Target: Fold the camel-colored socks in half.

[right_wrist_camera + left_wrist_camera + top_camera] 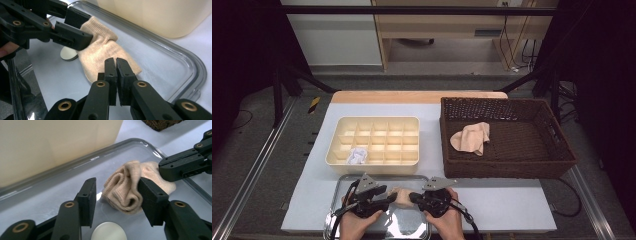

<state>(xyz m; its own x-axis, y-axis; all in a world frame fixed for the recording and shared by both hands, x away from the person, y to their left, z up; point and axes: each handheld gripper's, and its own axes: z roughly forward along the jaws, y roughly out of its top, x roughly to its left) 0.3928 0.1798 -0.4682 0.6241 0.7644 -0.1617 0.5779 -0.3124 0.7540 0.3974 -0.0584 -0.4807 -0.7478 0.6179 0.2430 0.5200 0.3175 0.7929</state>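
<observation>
On the grey table (492,200), right gripper (116,62) pinches a beige sock (105,53); left gripper (117,192) gapes.

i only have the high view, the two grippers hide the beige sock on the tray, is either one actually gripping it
Observer: The right gripper is shut on an edge of the sock; the cloth is pinched between its jaws.
Operator: and the left one
Observer: The left gripper is open. The bunched end of the sock sits between its jaws, one jaw touches it and the other stands clear.
Operator: anything else on the tray near them
Observer: Yes, a small pale round disc lies flat on the tray, just beside the sock near the left gripper.
</observation>
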